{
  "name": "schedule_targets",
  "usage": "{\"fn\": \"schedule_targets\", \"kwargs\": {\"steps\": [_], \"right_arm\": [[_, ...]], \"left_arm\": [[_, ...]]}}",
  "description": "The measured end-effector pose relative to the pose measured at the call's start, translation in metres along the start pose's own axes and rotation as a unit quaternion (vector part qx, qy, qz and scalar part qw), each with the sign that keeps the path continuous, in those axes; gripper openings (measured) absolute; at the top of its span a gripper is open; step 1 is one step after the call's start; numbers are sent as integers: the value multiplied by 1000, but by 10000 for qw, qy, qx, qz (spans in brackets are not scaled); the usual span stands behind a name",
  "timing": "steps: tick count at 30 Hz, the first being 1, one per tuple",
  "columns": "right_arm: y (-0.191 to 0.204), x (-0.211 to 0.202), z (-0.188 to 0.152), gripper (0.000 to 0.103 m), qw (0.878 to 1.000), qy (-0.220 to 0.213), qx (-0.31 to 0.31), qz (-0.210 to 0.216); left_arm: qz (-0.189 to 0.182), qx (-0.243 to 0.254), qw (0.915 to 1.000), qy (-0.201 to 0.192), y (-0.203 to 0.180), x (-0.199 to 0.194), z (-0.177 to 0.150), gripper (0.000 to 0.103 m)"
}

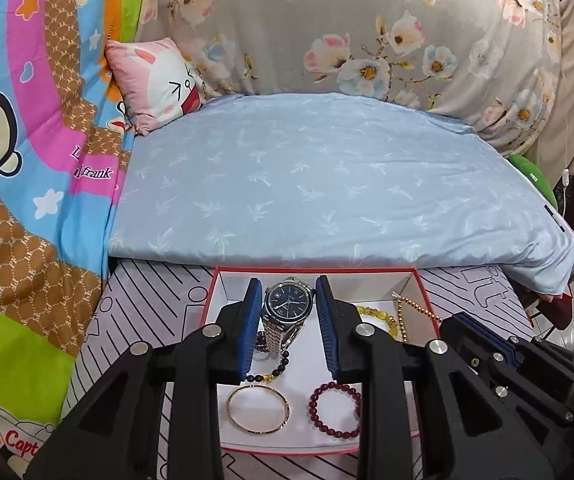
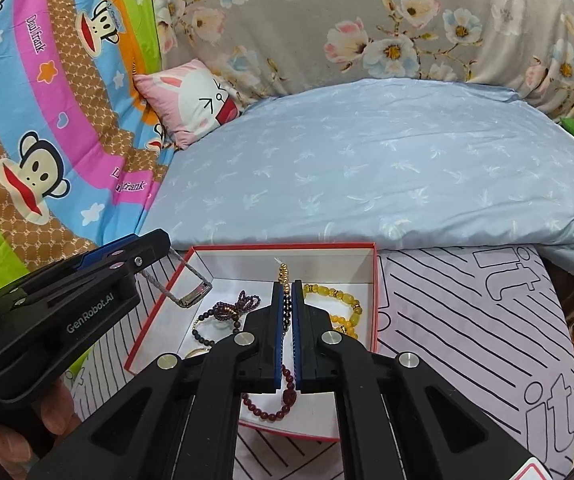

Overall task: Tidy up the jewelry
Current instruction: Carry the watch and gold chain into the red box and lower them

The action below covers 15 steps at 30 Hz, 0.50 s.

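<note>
Both wrist views are evenly and brightly lit by soft, diffuse light with no visible lamp, so the blue bedspread (image 1: 327, 184) shows only gentle shading in its folds and a narrow soft shadow under its front edge. The fisheye lenses bow straight lines strongly toward the borders, and black vignette fills the corners. Focus is crisp at the centre, colours are saturated, small highlights glint on the metal rivets, and the floral quilt (image 2: 367, 32) softens slightly at the rim.
</note>
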State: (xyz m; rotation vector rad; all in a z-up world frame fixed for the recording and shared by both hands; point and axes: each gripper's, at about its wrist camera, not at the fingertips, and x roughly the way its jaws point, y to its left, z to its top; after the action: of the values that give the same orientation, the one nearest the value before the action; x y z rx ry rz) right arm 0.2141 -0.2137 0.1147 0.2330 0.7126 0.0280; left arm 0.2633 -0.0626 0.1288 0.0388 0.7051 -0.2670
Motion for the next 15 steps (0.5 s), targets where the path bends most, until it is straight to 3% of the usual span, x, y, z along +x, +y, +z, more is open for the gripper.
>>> {"fn": "schedule_targets", "kwargs": {"steps": [15], "right_arm": [[-4,39,-11,4,9995,306,-45,-86]], "left_arm": [[38,-93,9993,367,9,45,-18,27]]}}
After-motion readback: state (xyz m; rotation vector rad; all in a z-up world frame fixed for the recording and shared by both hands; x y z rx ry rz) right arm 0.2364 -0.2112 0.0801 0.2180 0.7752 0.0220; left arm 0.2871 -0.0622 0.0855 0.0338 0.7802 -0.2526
